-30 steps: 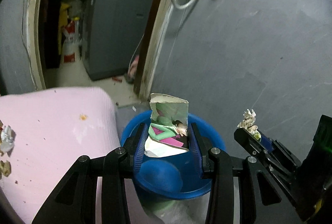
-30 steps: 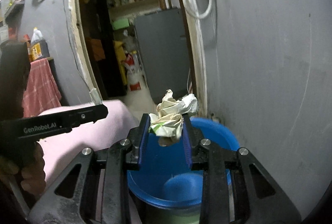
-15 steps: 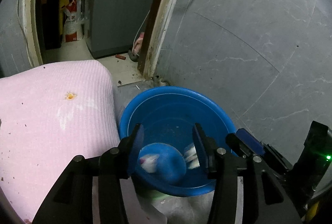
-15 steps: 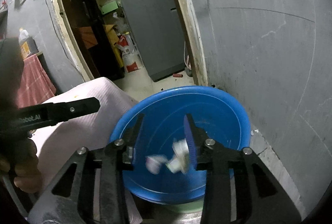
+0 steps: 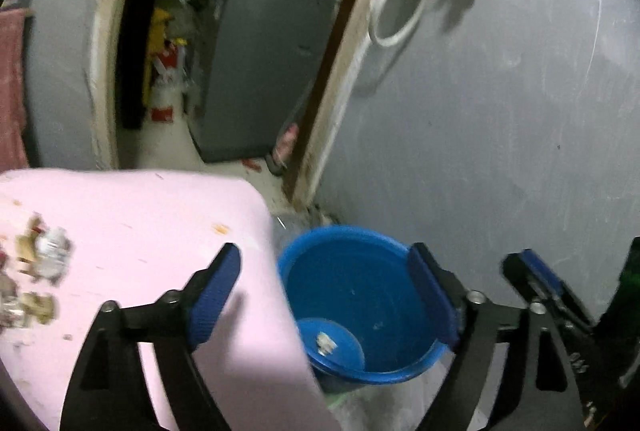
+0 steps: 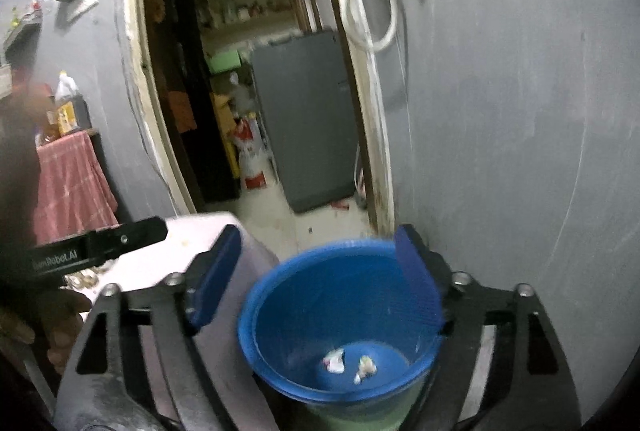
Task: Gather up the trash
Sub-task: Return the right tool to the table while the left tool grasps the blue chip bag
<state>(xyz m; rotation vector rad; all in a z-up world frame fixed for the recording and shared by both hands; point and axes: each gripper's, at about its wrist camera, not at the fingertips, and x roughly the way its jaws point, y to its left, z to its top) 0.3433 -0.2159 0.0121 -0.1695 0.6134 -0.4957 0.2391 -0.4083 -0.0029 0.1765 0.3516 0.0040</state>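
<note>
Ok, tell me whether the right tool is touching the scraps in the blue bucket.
Apart. The right wrist view shows the right tool open above the bucket, scraps lying at its bottom.

We see a dim indoor scene in both fisheye views, corners vignetted black and straight lines bowed toward the edges. Motion blur softens everything, especially the trash scraps (image 5: 38,263) on the pink cloth (image 5: 132,215). The hanging hose (image 5: 404,3) casts a soft shadow rightward on the grey wall (image 5: 500,111); the doorway (image 6: 224,79) interior stays murky.

Left of your left gripper (image 5: 324,295), the blurred scraps (image 5: 36,271) on the pink cloth (image 5: 152,223) run off-frame.
</note>
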